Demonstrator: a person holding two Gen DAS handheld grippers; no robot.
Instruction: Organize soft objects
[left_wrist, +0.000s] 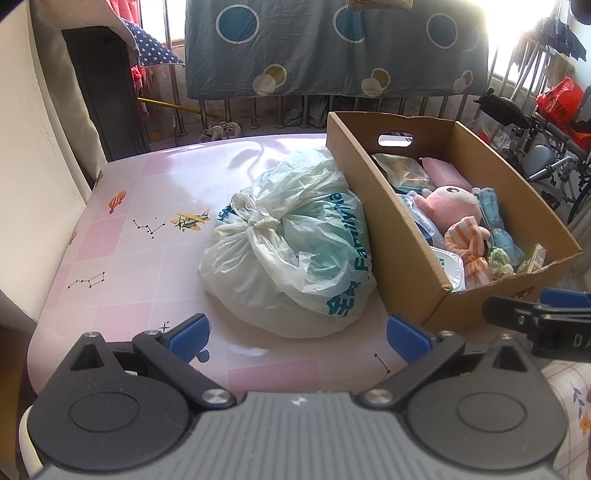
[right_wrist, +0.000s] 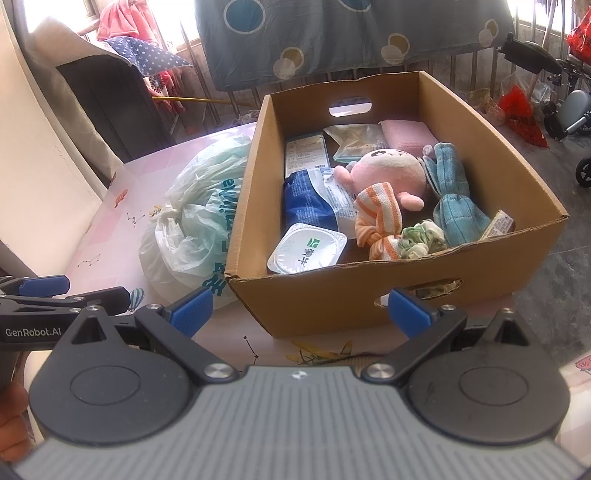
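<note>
A cardboard box (right_wrist: 332, 295) (left_wrist: 406, 266) stands on the pink table. In it lie a pink plush toy (right_wrist: 391, 173) (left_wrist: 448, 206), an orange striped cloth (right_wrist: 378, 218) (left_wrist: 467, 245), a teal knitted cloth (right_wrist: 456, 210) (left_wrist: 493, 218), a green scrunchie (right_wrist: 423, 240), a pink folded cloth (right_wrist: 408, 134), snack packets and a sealed white cup (right_wrist: 306, 249). A tied white plastic bag (left_wrist: 288, 243) (right_wrist: 192, 221) lies left of the box. My left gripper (left_wrist: 297, 330) is open and empty before the bag. My right gripper (right_wrist: 299, 308) is open and empty before the box's near wall.
The pink table (left_wrist: 140, 221) carries printed planes and stars. Behind it a grey dotted sheet (left_wrist: 332, 48) hangs over a metal railing. A wheelchair and red bags (left_wrist: 557, 99) stand at the right. A dark cabinet (left_wrist: 103, 96) is at the back left.
</note>
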